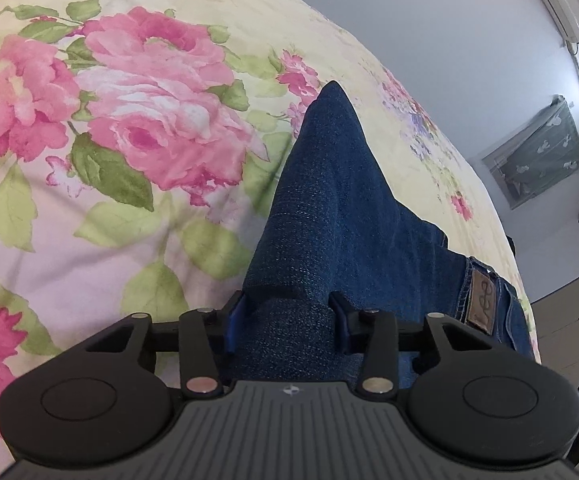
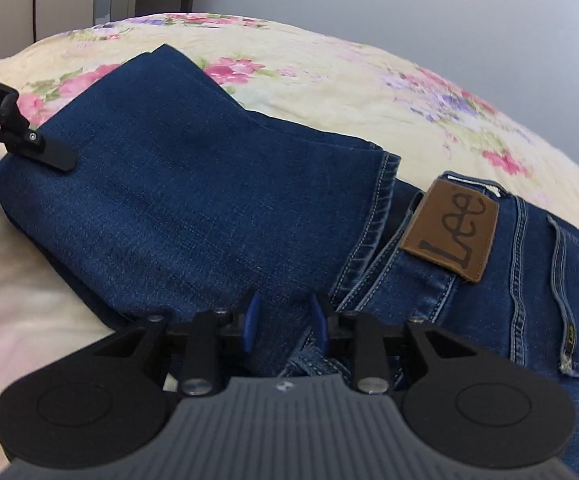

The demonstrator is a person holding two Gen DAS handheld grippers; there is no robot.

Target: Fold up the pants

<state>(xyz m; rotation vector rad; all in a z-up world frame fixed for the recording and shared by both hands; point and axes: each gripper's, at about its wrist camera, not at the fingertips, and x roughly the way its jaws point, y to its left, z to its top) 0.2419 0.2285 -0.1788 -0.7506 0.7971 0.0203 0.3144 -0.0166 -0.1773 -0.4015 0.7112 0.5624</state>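
Observation:
Dark blue jeans [image 1: 329, 208] lie on a floral bedspread [image 1: 129, 120], the legs folded over toward the waistband with its brown Lee patch [image 2: 451, 232]. My left gripper [image 1: 287, 320] is shut on the folded edge of the jeans, denim bunched between its blue pads. It also shows in the right wrist view [image 2: 55, 156] at the far left corner of the fold. My right gripper [image 2: 283, 324] is shut on the near edge of the jeans [image 2: 209, 208], beside the waistband and the leg hem.
The bedspread [image 2: 329, 80] spreads out around the jeans. A white wall [image 1: 449, 40] lies beyond the bed, with an air conditioner [image 1: 557, 0] high up and a covered window [image 1: 537, 160]. A wooden cabinet [image 1: 569, 320] stands at right.

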